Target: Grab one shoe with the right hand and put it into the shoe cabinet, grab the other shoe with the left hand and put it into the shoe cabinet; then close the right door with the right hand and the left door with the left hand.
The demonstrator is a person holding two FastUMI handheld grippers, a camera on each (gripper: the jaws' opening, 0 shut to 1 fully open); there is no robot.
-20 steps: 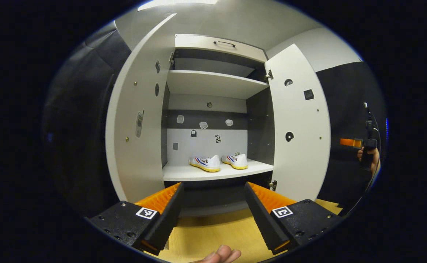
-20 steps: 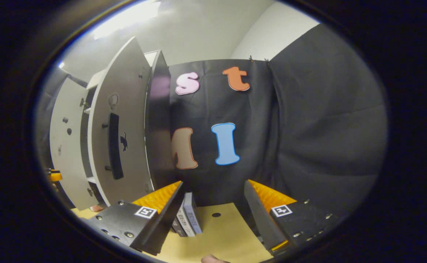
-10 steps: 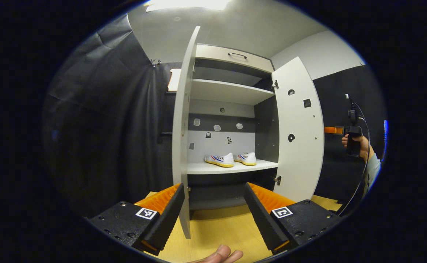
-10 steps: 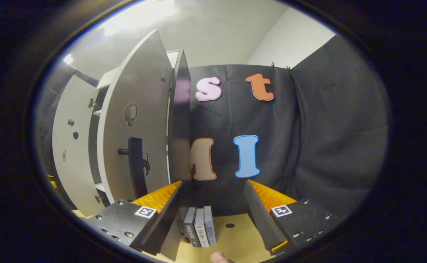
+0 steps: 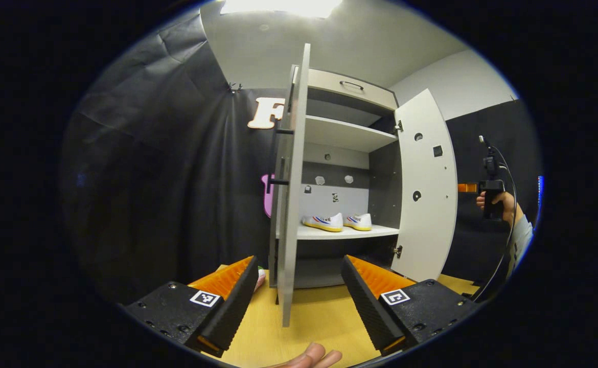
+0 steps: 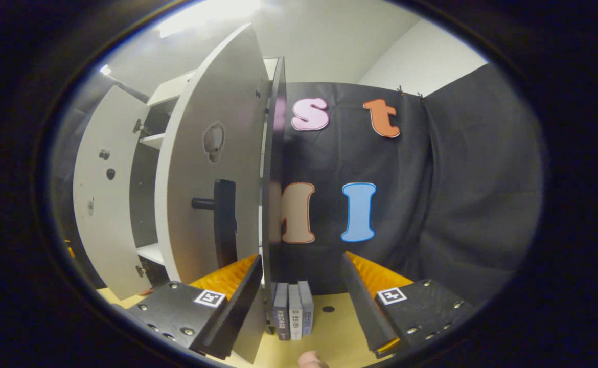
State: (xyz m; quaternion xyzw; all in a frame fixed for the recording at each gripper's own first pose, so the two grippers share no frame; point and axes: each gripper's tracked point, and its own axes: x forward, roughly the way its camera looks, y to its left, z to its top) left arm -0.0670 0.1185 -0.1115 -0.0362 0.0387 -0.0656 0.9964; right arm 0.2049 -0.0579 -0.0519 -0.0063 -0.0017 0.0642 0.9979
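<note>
Both shoes are in — the left shoe [image 5: 323, 222] and the right shoe [image 5: 358, 221] sit side by side on the lower shelf [image 5: 347, 232] of the shoe cabinet [image 5: 344, 134], well ahead of my left tool [image 5: 299, 294]. What's left, as I judge it, is the two doors.

My left tool has its jaws spread wide, gripping nothing. The left door [image 5: 290, 204] stands edge-on straight ahead, its lower edge between my fingers but not touching either. My right tool [image 6: 301, 301] is likewise spread and empty; the right door [image 6: 212, 168] hangs open just ahead and to its left, with the dark handle [image 6: 224, 222] on the face toward me.

Risks from here:
- The right door must close first. If my left tool pushes early, the doors could meet out of order and one may stand proud.
- A push near the right door's hinge edge would have little leverage — the tool could slide off the smooth panel.
- A finger could catch on the handle as the door swings.
- The small books [image 6: 293, 317] stand on the counter [image 6: 329, 327] just ahead of my right tool; a low sweep would topple them.
</note>
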